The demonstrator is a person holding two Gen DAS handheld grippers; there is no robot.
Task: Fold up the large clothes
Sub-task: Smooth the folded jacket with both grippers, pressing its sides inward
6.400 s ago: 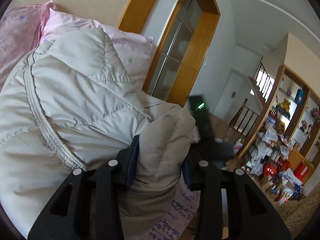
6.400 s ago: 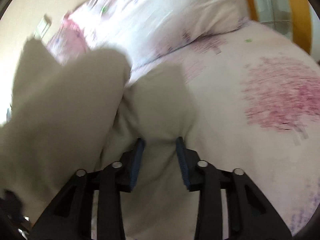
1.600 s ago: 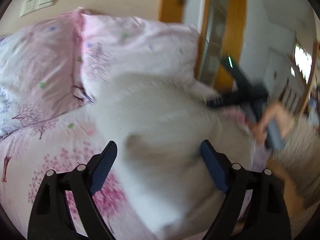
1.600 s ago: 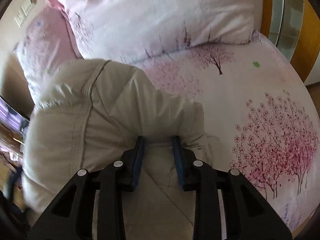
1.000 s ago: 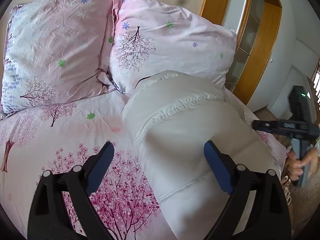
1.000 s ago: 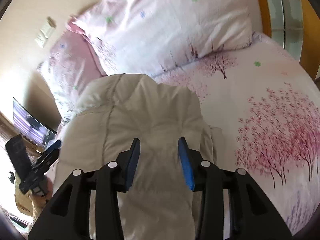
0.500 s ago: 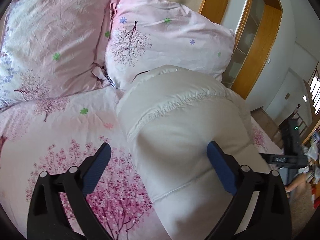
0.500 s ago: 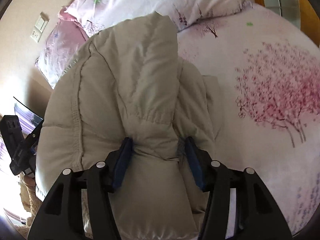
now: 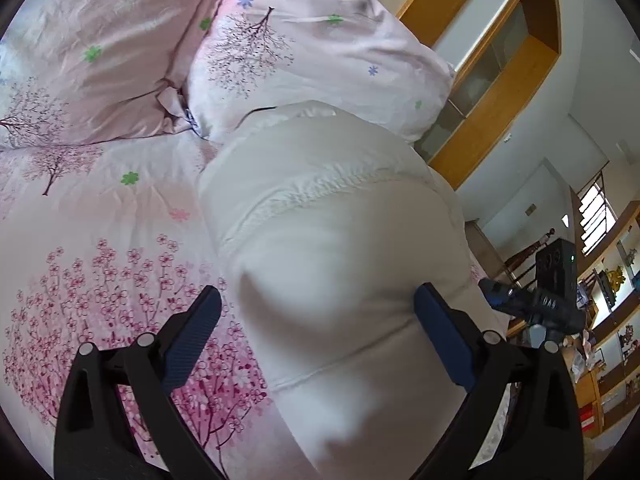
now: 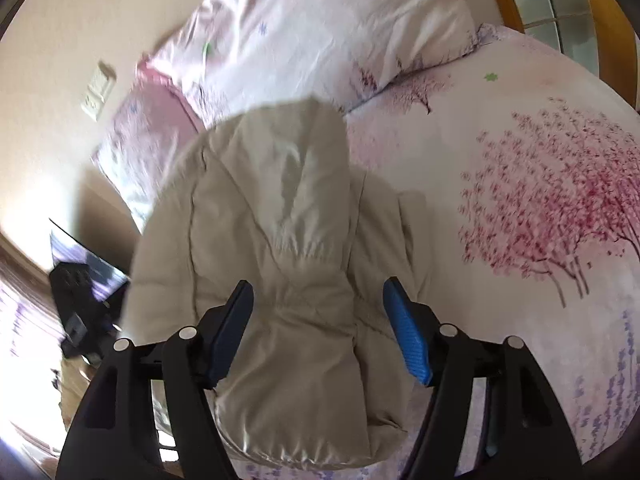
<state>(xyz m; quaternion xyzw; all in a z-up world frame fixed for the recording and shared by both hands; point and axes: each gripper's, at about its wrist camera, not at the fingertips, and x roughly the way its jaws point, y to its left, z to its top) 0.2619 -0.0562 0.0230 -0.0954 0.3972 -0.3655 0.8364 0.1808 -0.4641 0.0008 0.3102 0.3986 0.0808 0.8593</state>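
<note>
Both tools gape: left tool (image 9: 316,340) wide, right tool (image 10: 318,330) just opening, holding nothing; puffy jacket (image 10: 280,280) at 12 may spring unfolded.

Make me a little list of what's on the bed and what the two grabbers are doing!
garment: beige puffy jacket, folded into a bundle
lying on: bed sheet with pink blossom trees
behind it: two pink pillows
left gripper: open wide, jacket between its jaws
right gripper: jaws just been opening, pads off the jacket
</note>
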